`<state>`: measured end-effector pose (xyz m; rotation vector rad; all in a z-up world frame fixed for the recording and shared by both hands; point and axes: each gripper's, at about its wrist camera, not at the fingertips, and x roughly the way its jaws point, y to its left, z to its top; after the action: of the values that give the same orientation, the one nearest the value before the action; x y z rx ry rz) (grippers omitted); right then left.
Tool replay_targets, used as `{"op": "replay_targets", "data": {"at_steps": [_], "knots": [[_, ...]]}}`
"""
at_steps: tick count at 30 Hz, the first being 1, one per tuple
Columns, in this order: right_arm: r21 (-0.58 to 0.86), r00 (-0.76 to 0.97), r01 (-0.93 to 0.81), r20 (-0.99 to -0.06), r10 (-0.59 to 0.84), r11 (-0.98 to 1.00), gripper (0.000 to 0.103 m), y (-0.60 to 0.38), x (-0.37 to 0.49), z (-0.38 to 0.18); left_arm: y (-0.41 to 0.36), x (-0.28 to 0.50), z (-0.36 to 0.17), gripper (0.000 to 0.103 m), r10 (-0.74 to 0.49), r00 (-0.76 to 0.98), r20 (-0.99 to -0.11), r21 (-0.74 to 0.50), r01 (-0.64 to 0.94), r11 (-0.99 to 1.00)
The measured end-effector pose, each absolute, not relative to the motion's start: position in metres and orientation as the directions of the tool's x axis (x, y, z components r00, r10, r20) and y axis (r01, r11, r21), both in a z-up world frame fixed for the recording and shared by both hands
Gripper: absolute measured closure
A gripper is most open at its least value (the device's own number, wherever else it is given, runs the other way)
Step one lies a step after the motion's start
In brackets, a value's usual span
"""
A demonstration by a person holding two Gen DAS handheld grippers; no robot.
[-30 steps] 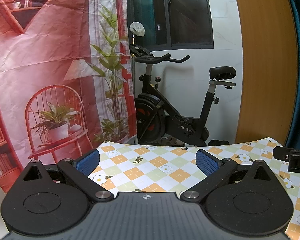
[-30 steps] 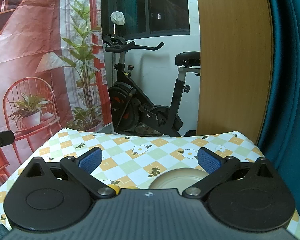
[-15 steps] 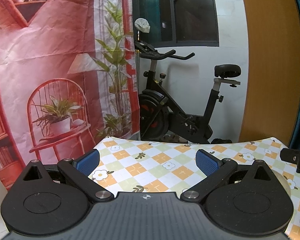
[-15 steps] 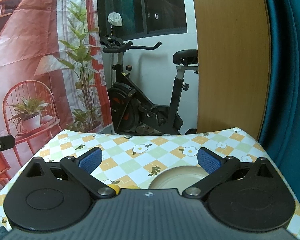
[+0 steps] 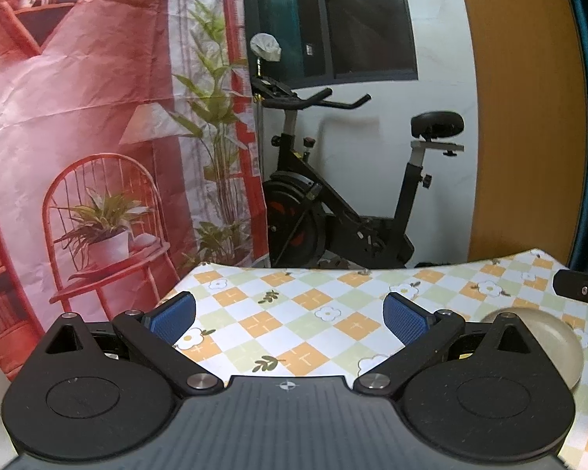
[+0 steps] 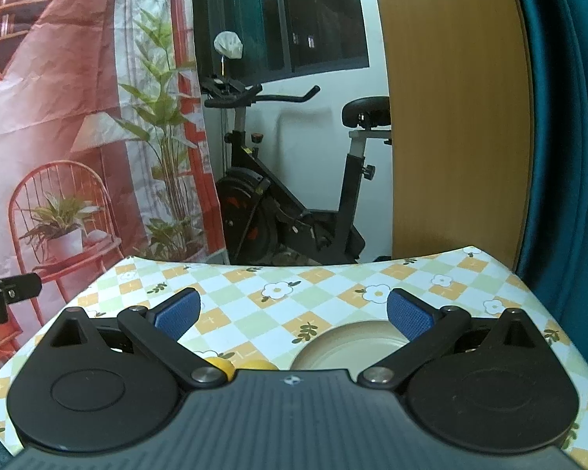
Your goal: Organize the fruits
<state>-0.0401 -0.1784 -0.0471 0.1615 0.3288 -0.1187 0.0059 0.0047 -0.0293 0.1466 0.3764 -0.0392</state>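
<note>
Yellow fruit (image 6: 251, 364) lay beside the beige plate (image 6: 333, 346) on the surface (image 6: 254, 305); my left hand-held gripper (image 5: 290, 315) and right hand-held gripper (image 6: 292, 313) both gaped, empty.

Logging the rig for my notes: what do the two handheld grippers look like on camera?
Both look alike. The left gripper and right gripper each have a matte black body with a ribbed top plate, two round discs, silver pivot pins, and black linkages carrying blue textured pads. A small crosshair mark sits at the plate's centre. No cables or sleeves show.
</note>
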Motion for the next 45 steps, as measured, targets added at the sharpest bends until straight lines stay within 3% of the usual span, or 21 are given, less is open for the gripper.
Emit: {"op": "replay_targets", "data": {"at_steps": [20, 26, 37, 45], "knots": [[0.1, 0.906, 0.08, -0.423, -0.03, 0.992, 0.0, -0.171, -0.031, -0.088, 0.014, 0.025, -0.065, 0.014, -0.077, 0.876, -0.477, 0.079, 0.129, 0.988], [0.056, 0.906, 0.053, -0.422, -0.025, 0.997, 0.0, -0.162, -0.037, -0.1, 0.029, 0.028, -0.075, 0.014, -0.248, 0.826, -0.506, -0.109, 0.224, 0.969], [0.069, 0.888, 0.02, -0.46, 0.014, 0.997, 0.0, -0.164, -0.047, -0.124, 0.004, 0.019, -0.09, 0.013, -0.193, 0.83, -0.523, 0.021, 0.239, 0.971], [0.109, 0.875, -0.011, -0.48, 0.062, 0.994, 0.0, -0.162, -0.045, -0.133, 0.011, 0.021, -0.093, 0.014, -0.23, 0.806, -0.545, -0.032, 0.254, 0.967]]}}
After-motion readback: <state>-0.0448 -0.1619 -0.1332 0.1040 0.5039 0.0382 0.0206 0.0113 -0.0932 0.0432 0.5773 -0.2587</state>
